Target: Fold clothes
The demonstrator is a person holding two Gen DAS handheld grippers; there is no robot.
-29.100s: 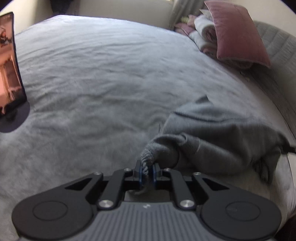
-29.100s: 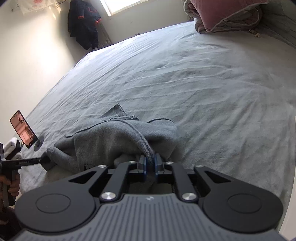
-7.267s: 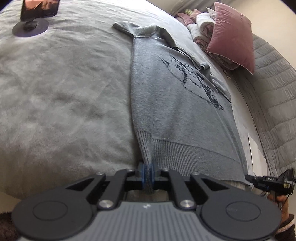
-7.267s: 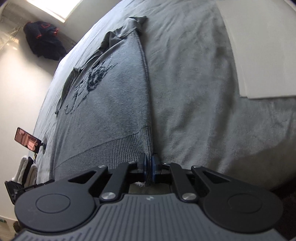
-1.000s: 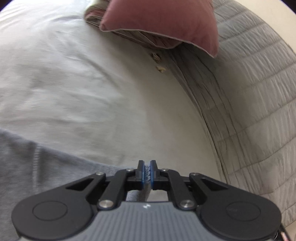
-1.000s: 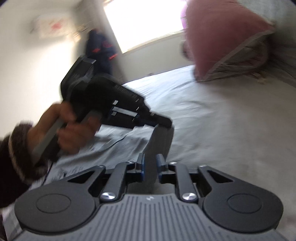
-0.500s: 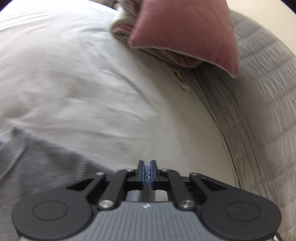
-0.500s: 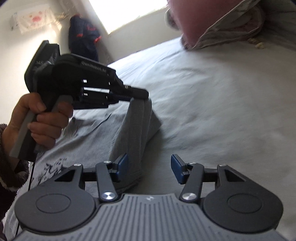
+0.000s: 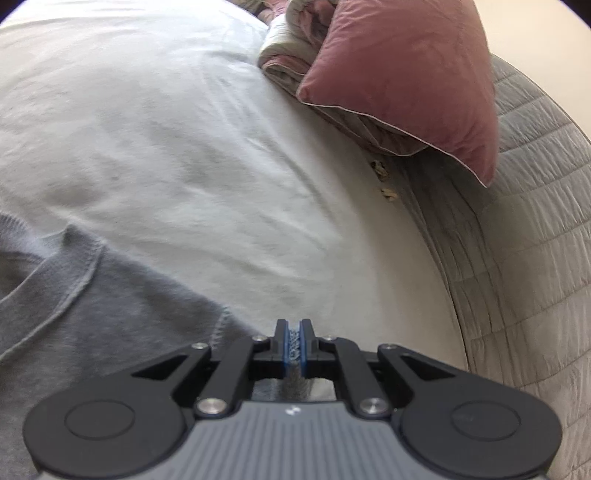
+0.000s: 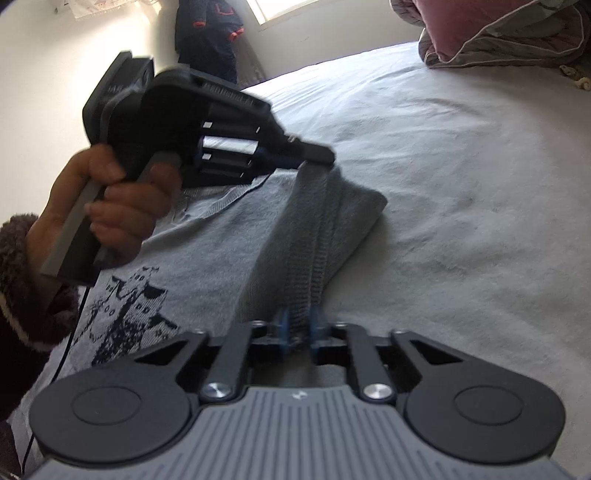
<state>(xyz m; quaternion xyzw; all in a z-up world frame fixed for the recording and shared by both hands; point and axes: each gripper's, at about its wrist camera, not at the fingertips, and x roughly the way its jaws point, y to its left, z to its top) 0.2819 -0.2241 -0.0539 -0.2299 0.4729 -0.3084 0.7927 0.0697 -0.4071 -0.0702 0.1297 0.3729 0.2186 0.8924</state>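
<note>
A grey sweater [image 10: 207,251] with a dark printed motif lies flat on the bed [image 10: 461,147]. Its sleeve [image 10: 325,218] is lifted and folded in over the body. My left gripper [image 10: 317,158], held by a hand [image 10: 110,199], is shut on the upper part of the sleeve. In the left wrist view the left gripper [image 9: 294,338] shows grey knit pinched between its blue pads, with the sweater [image 9: 110,302] spreading out to the lower left. My right gripper [image 10: 299,328] is closing on the ribbed sleeve end, and its pads press on the knit.
A dusky pink pillow [image 9: 406,74] rests on folded bedding against the quilted grey headboard [image 9: 535,240] at the right. Pale sheet [image 9: 166,129] stretches beyond the sweater. A dark garment [image 10: 208,33] hangs by the window on the far wall.
The right gripper opened wide beside the sleeve, then shut on its ribbed end. The left gripper sank toward the bed with the sleeve, and more of the sweater shows in its view.
</note>
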